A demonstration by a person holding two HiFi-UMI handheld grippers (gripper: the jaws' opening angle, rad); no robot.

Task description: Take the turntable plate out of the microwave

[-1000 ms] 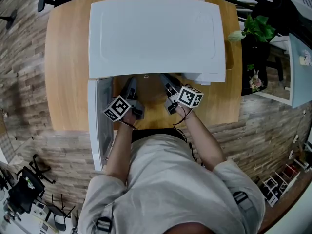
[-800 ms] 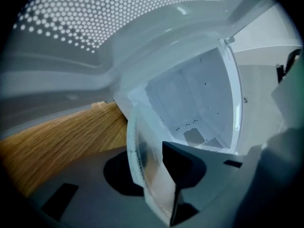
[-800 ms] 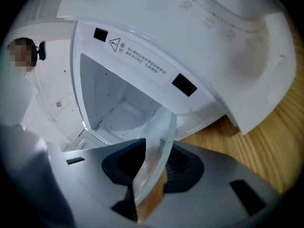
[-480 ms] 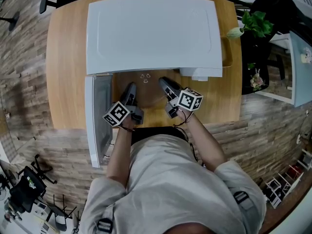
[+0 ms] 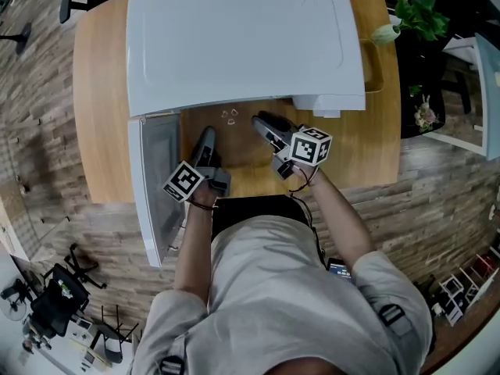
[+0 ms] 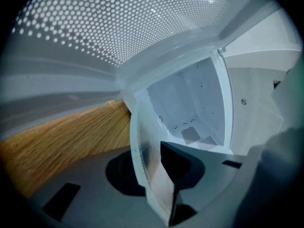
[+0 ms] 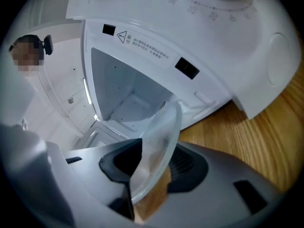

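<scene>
Left gripper was clamped on the rim of the turntable plate. Its jaws had just been closing and the gap was middling. Right gripper had the opposite rim between its jaws, which had just been opening wide. Its near pad touched the glass; couldn't tell whether the far pad pressed.

Plate was at the mouth of the microwave, over the table, with the door swung out to the left. Its hub bumps showed just clear of the front edge. The rear part was hidden under the casing, so unclear if it was fully out.

Handling, my read: clear glass, rigid, fairly heavy, slick on the pads, and it would shatter if dropped. Best taken at the raised rim at two opposite points, as here. A one-sided grip would likely let it lever out.

Orientation: round disc, so no long axis. Face looked about level, and the line between the two grips ran left-right across the opening.
</scene>
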